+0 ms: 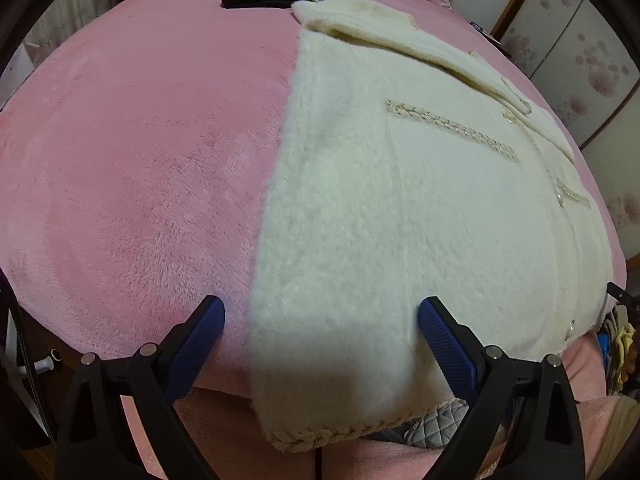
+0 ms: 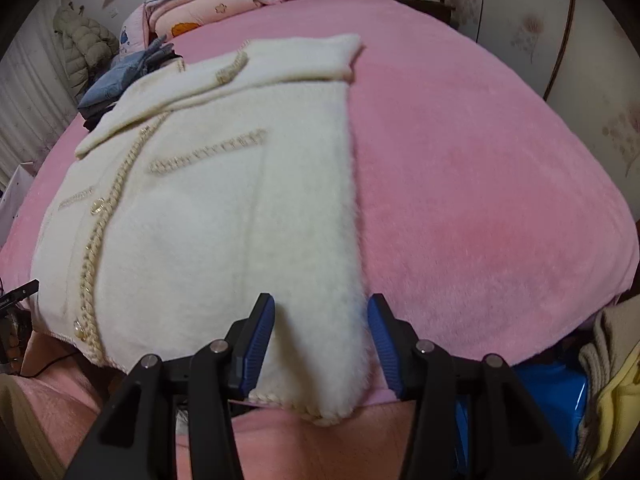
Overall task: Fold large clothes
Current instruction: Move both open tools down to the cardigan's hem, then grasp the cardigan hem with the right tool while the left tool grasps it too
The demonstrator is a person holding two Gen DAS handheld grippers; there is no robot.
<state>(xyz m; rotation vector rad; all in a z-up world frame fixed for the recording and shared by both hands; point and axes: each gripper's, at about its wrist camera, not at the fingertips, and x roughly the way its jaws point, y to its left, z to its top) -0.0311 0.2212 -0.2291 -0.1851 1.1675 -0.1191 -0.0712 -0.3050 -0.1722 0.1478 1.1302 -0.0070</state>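
Two grippers hang over the near hem of the thick cream-white fuzzy coat with braided pearl trim (image 1: pixel 400 220), lying flat, sleeves folded in, on the pink plush bedspread (image 1: pixel 132 184). The left gripper (image 1: pixel 320 340) gapes wide across the coat's left corner, pads not pressing; the right gripper (image 2: pixel 320 340) sits about half open around the right corner (image 2: pixel 320 360), seemingly no squeeze yet. Looks soft, bulky and weighty, so I'd pinch deep into both hem corners, clear of those delicate-looking pearls.
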